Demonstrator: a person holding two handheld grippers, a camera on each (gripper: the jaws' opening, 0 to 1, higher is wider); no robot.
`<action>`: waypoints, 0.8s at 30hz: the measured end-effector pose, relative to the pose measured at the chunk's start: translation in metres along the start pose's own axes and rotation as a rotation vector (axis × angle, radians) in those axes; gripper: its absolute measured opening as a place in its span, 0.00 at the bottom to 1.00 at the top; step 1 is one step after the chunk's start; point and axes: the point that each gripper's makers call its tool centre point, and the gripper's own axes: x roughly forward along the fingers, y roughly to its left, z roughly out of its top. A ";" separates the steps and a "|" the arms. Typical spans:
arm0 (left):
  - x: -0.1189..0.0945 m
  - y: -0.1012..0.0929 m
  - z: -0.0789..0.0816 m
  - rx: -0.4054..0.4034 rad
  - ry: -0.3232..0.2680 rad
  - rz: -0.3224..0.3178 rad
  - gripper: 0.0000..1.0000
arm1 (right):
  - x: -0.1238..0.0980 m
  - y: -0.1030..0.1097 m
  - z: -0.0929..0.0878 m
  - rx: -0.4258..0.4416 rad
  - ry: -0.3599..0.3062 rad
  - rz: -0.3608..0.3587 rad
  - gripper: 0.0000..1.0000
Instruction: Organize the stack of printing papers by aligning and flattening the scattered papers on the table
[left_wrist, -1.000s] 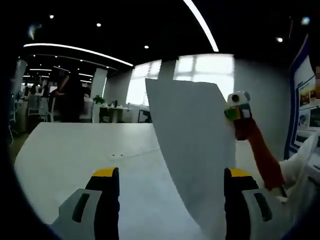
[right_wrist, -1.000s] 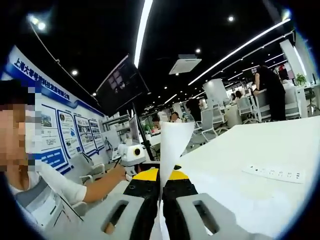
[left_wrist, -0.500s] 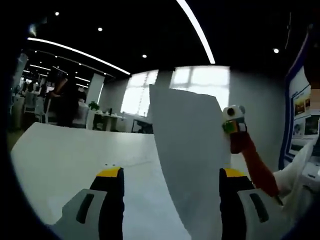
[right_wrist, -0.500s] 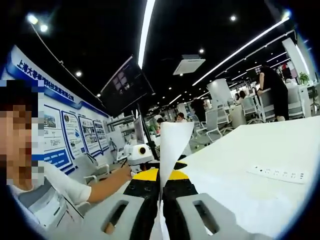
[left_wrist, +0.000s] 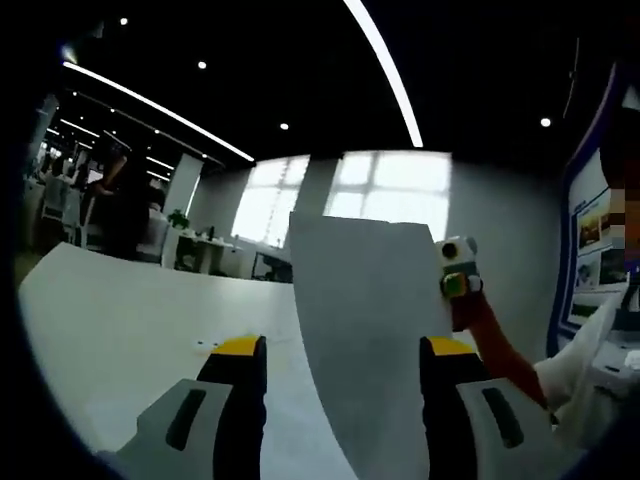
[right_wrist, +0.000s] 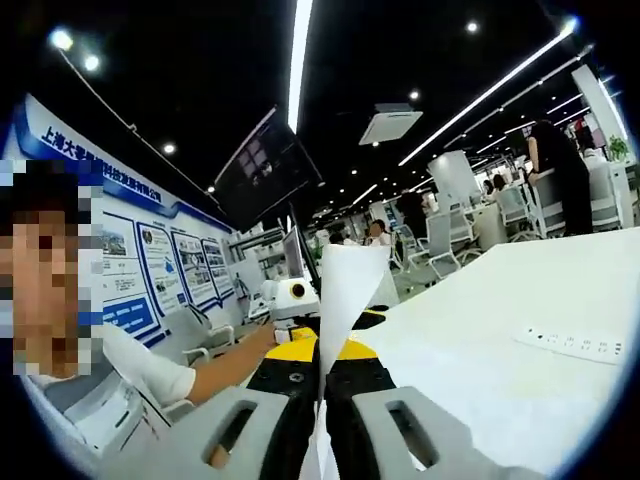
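In the left gripper view, the left gripper (left_wrist: 340, 365), with yellow-tipped black jaws, is spread wide above the broad white table (left_wrist: 110, 330), and the upright white sheet of printing paper (left_wrist: 370, 330) stands between the jaws, nearer the right one. The right gripper (right_wrist: 322, 358) is clamped on that sheet's edge, and a white power strip (right_wrist: 577, 345) lies near the table's right edge.

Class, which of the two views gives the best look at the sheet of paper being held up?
The left gripper view: the paper faces the camera, showing its broad face and top edge, held upright above the table. In the right gripper view the paper is seen nearly edge-on, a narrow strip clamped between the right gripper fingers.
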 end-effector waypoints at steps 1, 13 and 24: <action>0.001 0.000 0.001 -0.003 0.000 -0.005 0.65 | 0.001 0.000 -0.001 0.000 0.002 0.000 0.00; 0.007 -0.018 0.007 -0.032 -0.008 -0.076 0.41 | -0.001 -0.008 -0.004 0.022 0.006 -0.014 0.00; 0.007 -0.019 0.011 -0.026 -0.021 -0.072 0.55 | -0.006 0.002 0.004 0.028 -0.037 0.052 0.00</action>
